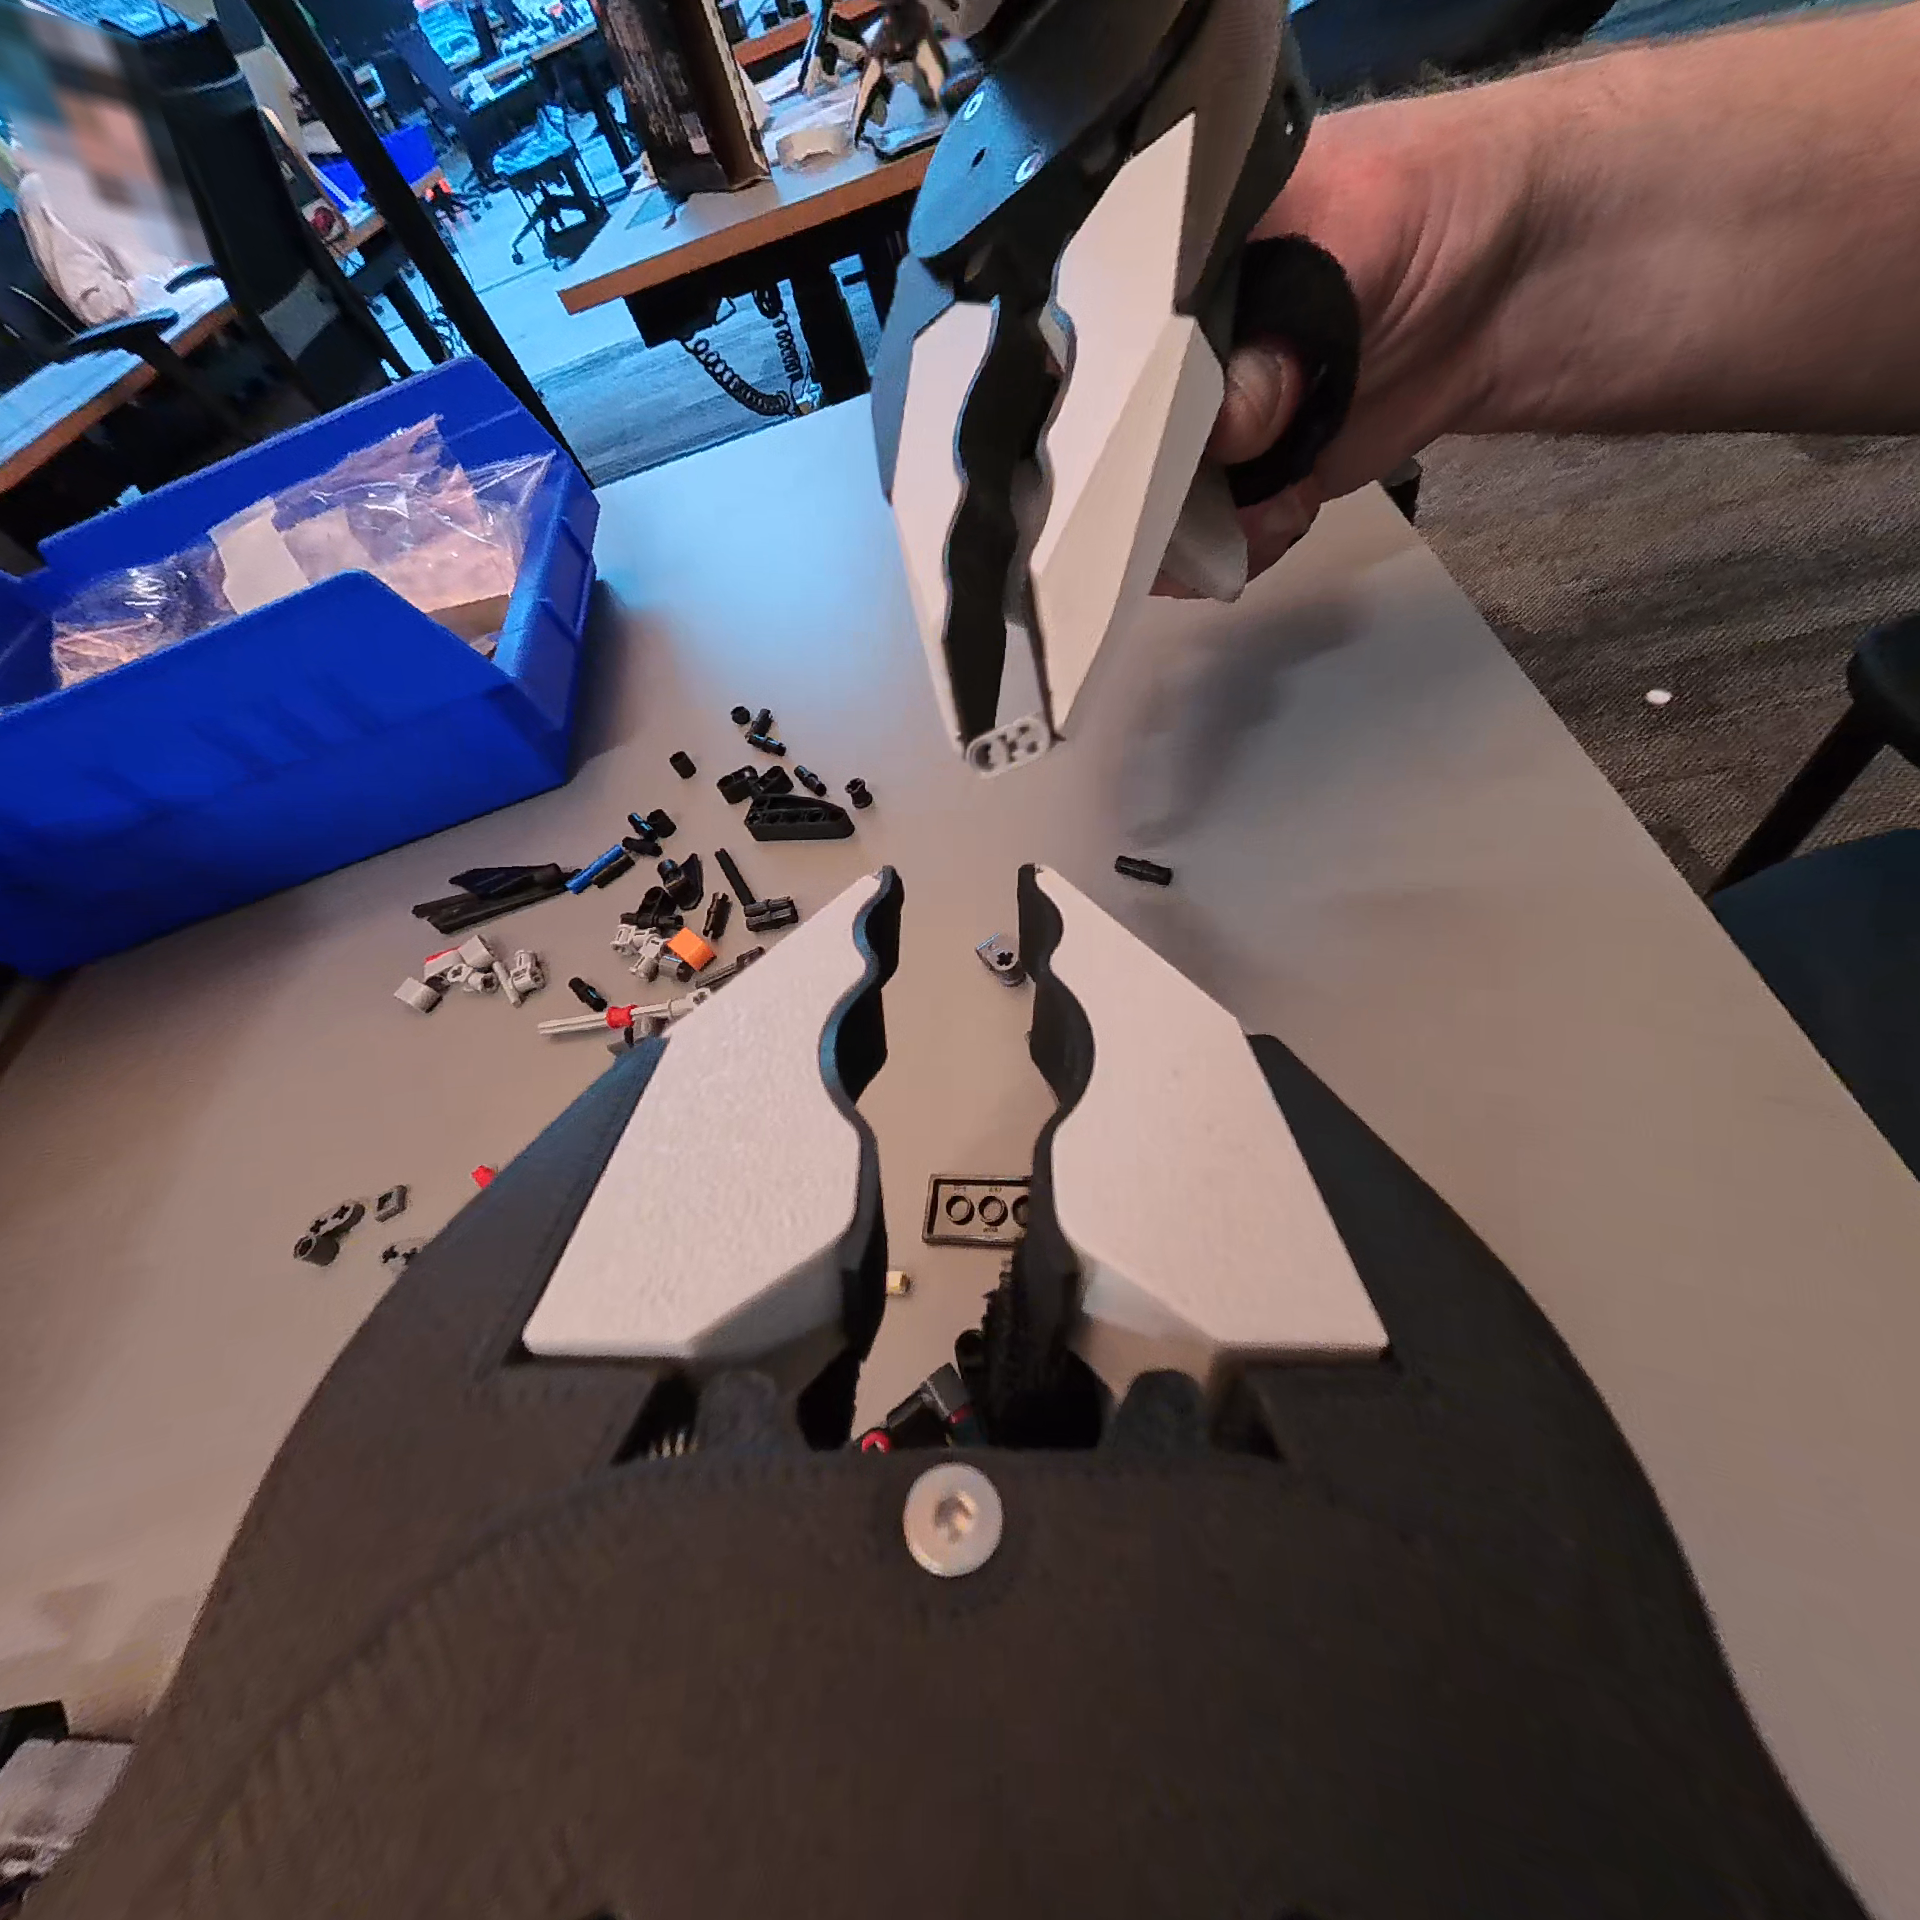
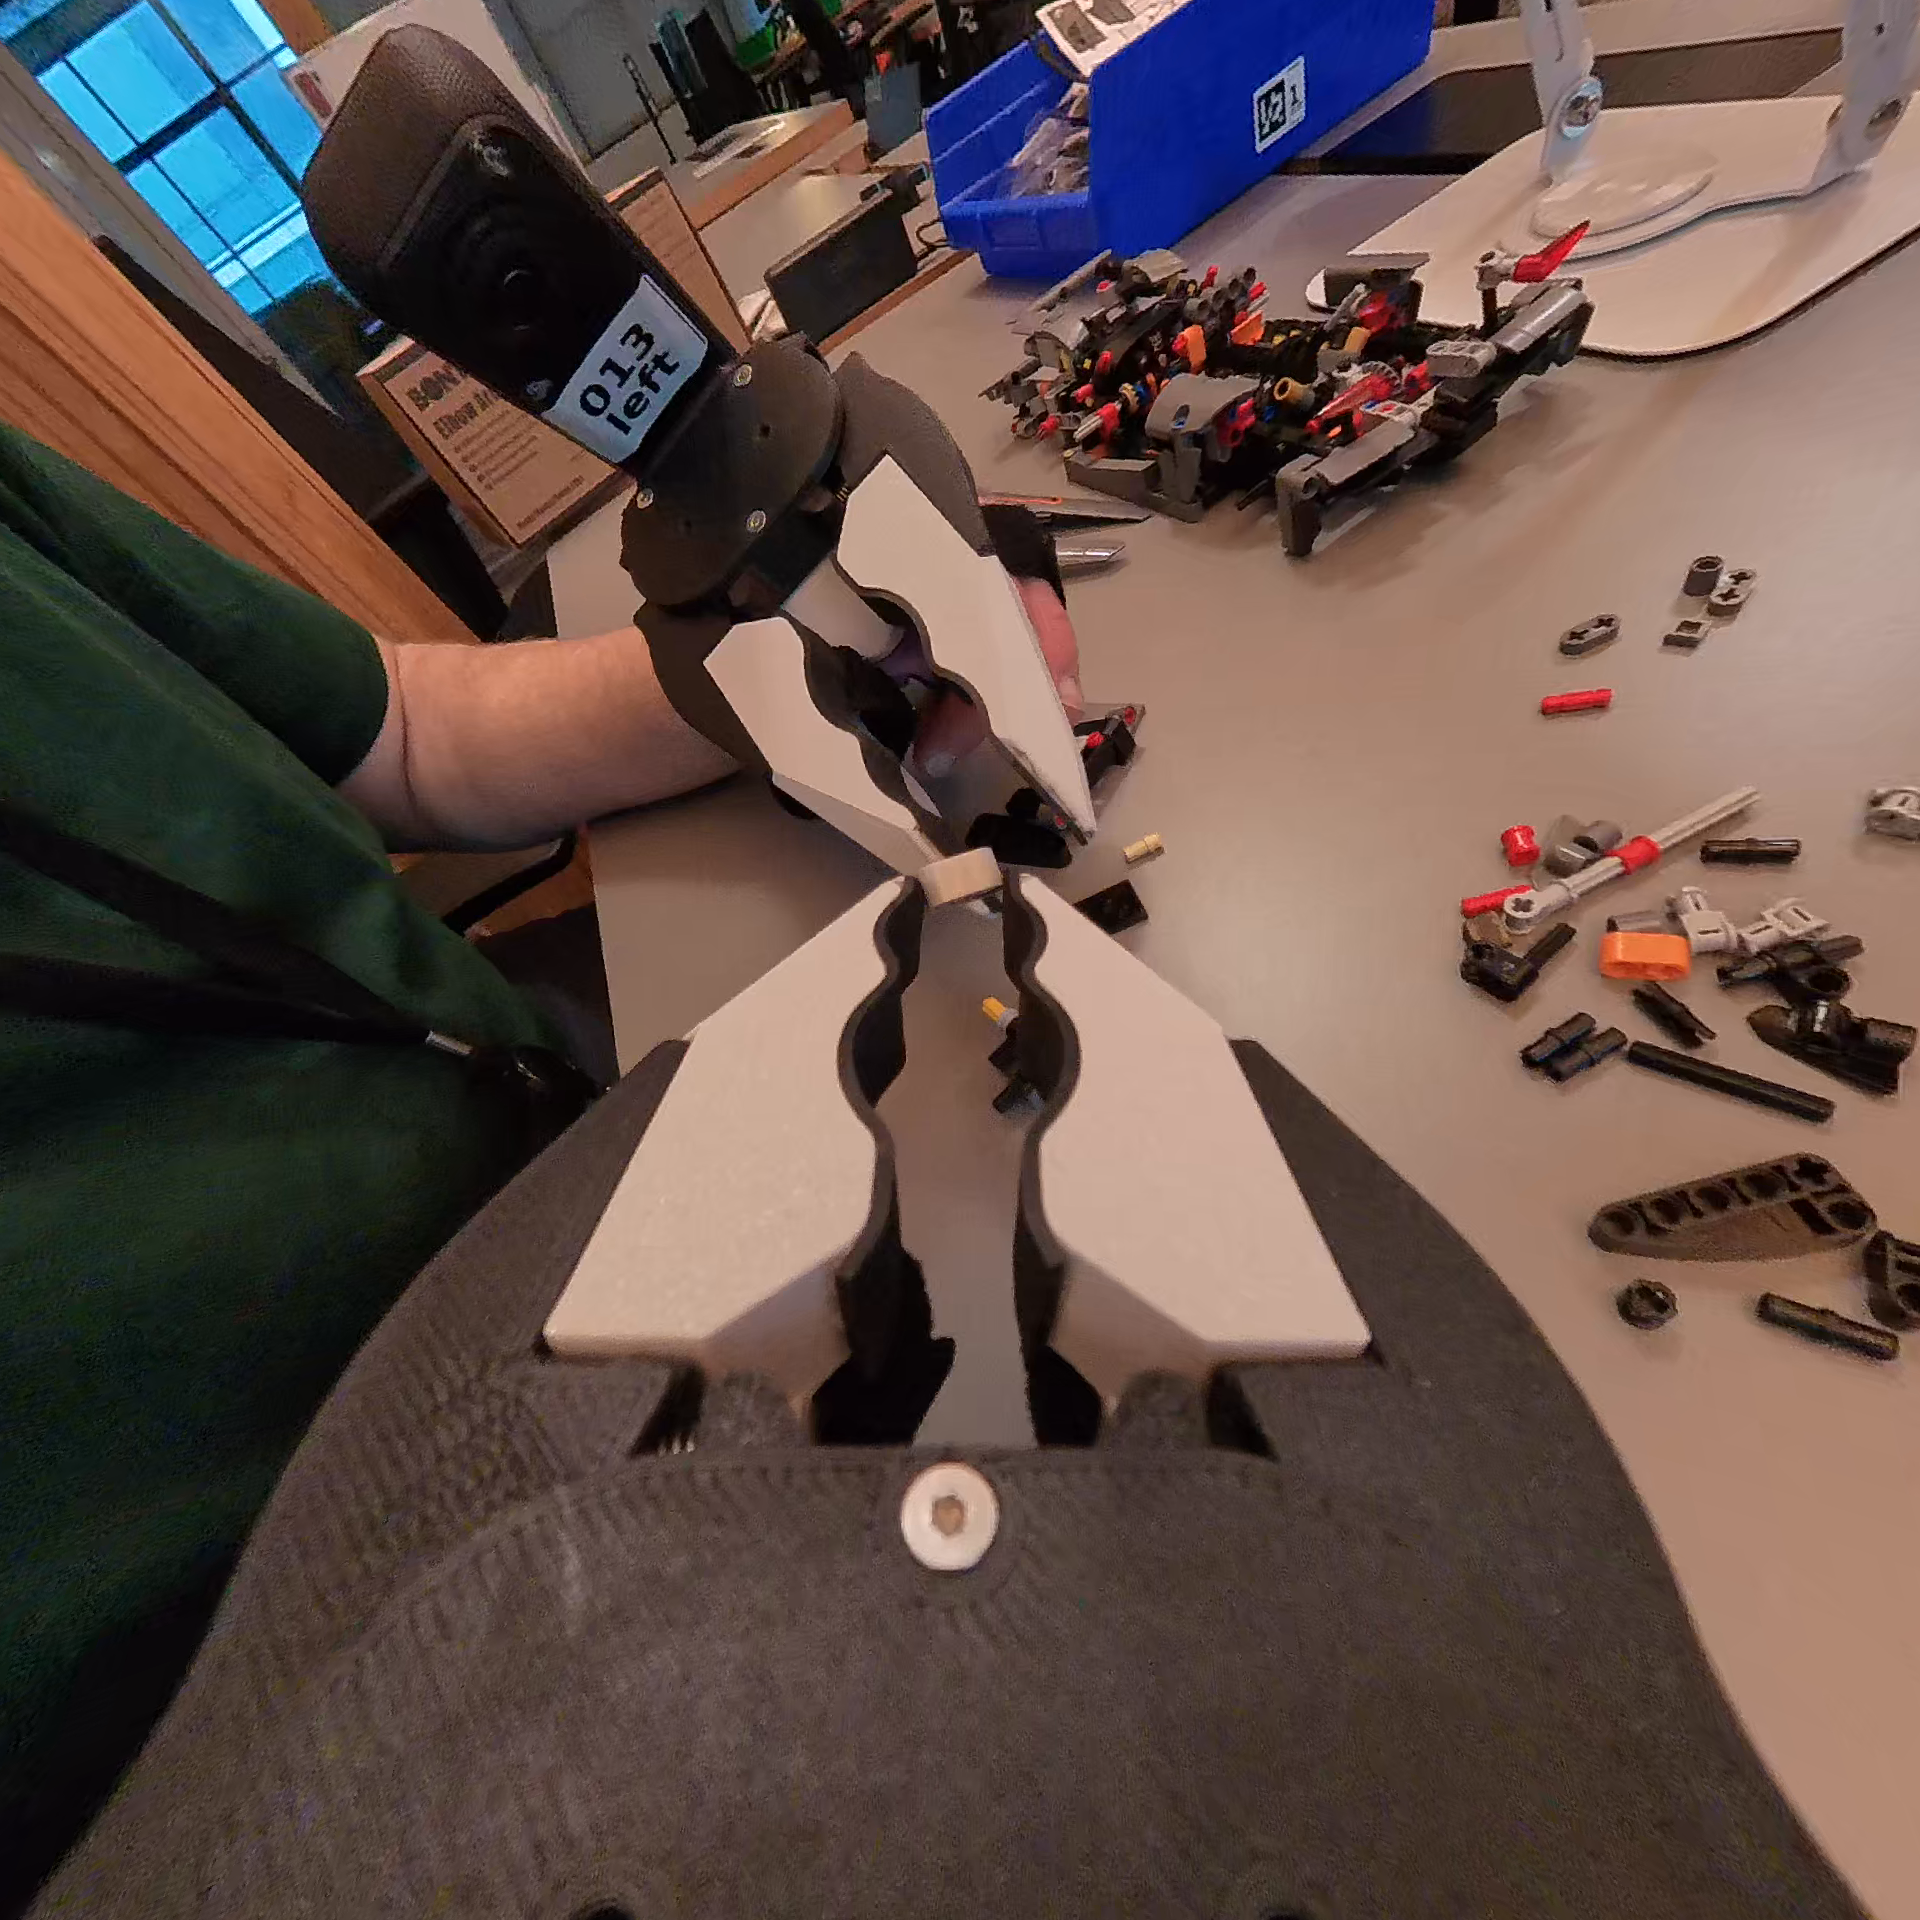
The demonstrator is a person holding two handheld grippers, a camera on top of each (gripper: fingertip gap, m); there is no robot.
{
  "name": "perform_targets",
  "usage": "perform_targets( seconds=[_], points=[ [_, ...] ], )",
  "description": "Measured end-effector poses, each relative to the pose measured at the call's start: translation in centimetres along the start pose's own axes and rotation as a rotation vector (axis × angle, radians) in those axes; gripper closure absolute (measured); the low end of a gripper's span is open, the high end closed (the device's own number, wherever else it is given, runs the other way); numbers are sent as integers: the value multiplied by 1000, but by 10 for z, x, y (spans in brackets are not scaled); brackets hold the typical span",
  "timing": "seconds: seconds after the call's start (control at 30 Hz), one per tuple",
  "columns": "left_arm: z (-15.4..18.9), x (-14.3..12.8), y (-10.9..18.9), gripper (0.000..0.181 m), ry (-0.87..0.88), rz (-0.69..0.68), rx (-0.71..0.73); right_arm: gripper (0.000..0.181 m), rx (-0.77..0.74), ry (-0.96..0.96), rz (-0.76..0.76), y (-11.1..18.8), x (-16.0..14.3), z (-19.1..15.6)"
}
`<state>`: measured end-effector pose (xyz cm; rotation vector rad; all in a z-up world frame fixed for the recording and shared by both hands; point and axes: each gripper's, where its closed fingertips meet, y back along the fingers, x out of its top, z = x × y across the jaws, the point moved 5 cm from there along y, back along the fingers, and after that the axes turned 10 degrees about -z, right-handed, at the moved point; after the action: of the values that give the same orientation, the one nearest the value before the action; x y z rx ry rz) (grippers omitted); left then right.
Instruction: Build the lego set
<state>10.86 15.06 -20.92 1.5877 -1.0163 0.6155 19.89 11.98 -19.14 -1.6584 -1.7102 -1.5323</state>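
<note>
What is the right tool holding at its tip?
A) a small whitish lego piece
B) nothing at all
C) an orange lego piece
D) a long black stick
A: the right tool pinches a small whitish lego piece between its fingertips, which also shows at its tip in the left wrist view; the orange piece lies loose on the table.

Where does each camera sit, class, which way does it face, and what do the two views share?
Left wrist view: rides the left gripper, facing across the grey table at scattered small plastic pieces; the person's right hand shows.
Right wrist view: rides the right gripper, facing back toward the person; green sleeve and left forearm show.
Shared: the small white holed brick pinched by the right gripper, the blue plastic bin, the curved black beam.
</note>
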Motion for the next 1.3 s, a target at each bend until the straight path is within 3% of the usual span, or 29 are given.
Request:
perform_targets(
  seconds=[0.4,0.77,1.07,1.3],
  points=[
    [1,-6,-5,162,12,-23,-19,168,-72,44,0,8,-9,3],
    [11,13,3,157,-119,21,61,168,189,-109,109,4,2,-2],
    [12,26,14,161,-197,65,167,168,257,-145,94,-2,2,0],
    [19,23,9,175,-251,24,147,168,281,-172,19,-8,1,0]
  ],
)
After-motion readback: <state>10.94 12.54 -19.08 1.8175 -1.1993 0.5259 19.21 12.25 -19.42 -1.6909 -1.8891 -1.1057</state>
